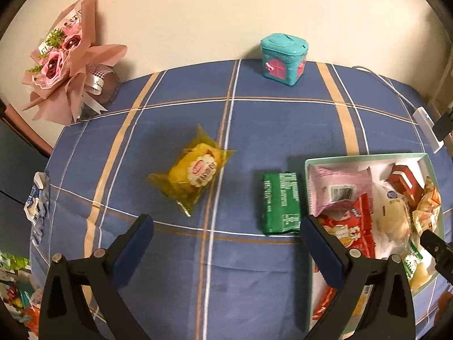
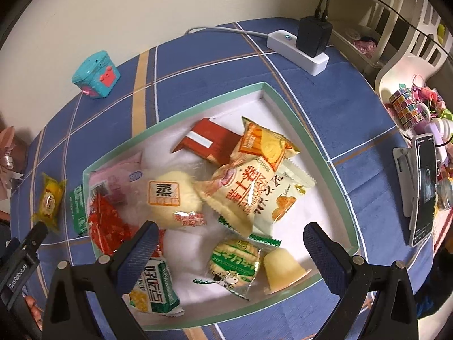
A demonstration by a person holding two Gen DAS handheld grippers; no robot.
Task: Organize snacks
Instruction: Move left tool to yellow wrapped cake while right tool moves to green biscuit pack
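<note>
A yellow wrapped snack (image 1: 195,174) and a green packet (image 1: 281,202) lie on the blue checked cloth, just ahead of my open left gripper (image 1: 226,233). The green packet sits against the left wall of a shallow green-rimmed box (image 1: 365,157) that holds several snacks. My right gripper (image 2: 228,239) hangs open and empty over that box (image 2: 311,147), above a round green-labelled biscuit pack (image 2: 233,263) and a jelly cup (image 2: 283,269). The yellow snack (image 2: 49,199) and green packet (image 2: 78,209) show left of the box. The left gripper's body (image 2: 22,263) enters at lower left.
A teal toy box (image 1: 283,59) stands at the table's far edge by the wall. A pink bouquet (image 1: 65,65) leans at the far left. A white power strip (image 2: 297,51) with a black plug lies far right. A phone on a stand (image 2: 423,187) and clutter sit right.
</note>
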